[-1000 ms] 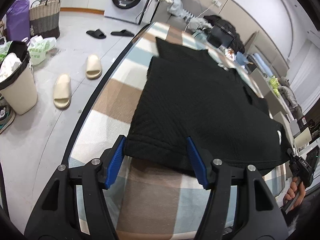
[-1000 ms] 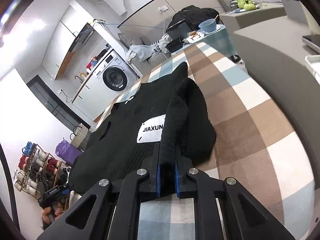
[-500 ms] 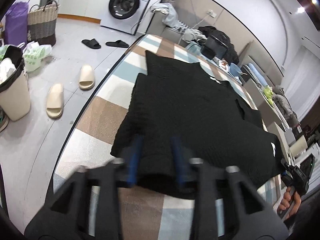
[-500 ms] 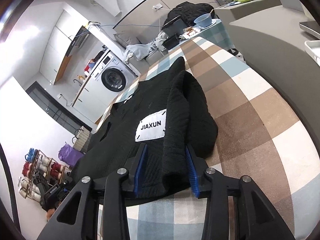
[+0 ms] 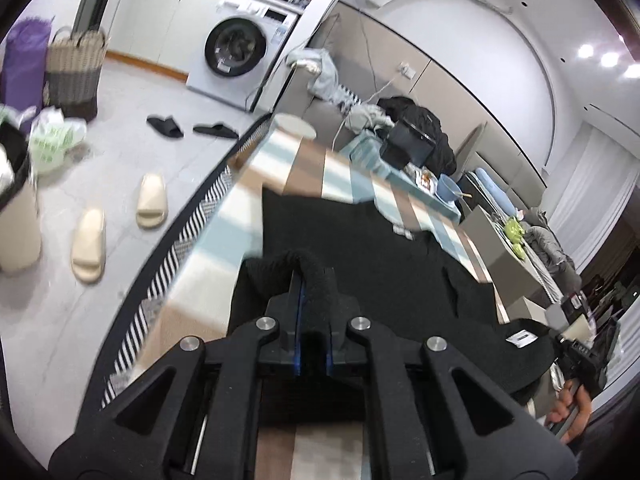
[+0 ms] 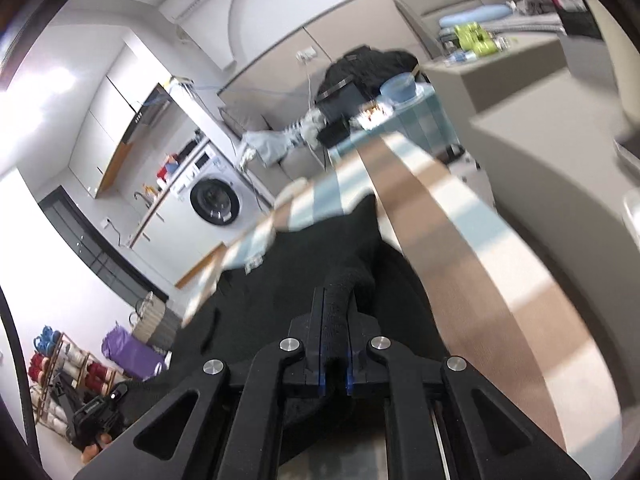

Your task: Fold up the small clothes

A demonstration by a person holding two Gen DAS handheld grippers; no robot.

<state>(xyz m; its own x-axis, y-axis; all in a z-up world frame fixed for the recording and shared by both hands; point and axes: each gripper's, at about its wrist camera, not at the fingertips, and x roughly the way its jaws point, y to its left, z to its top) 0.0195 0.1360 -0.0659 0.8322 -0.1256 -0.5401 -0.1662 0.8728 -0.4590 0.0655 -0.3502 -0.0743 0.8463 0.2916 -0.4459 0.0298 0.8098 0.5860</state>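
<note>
The left claw (image 5: 311, 280) is pinched shut on a raised fold of the black garment (image 5: 380, 264); the right claw (image 6: 335, 300) clamps another bunched edge. Beyond both, the garment spreads over the checked bench (image 6: 460, 240).

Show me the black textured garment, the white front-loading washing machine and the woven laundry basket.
black textured garment (image 5: 360, 264), left wrist view, flat middle.
white front-loading washing machine (image 5: 236, 46), left wrist view, round door.
woven laundry basket (image 5: 74, 68), left wrist view, side wall.
</note>
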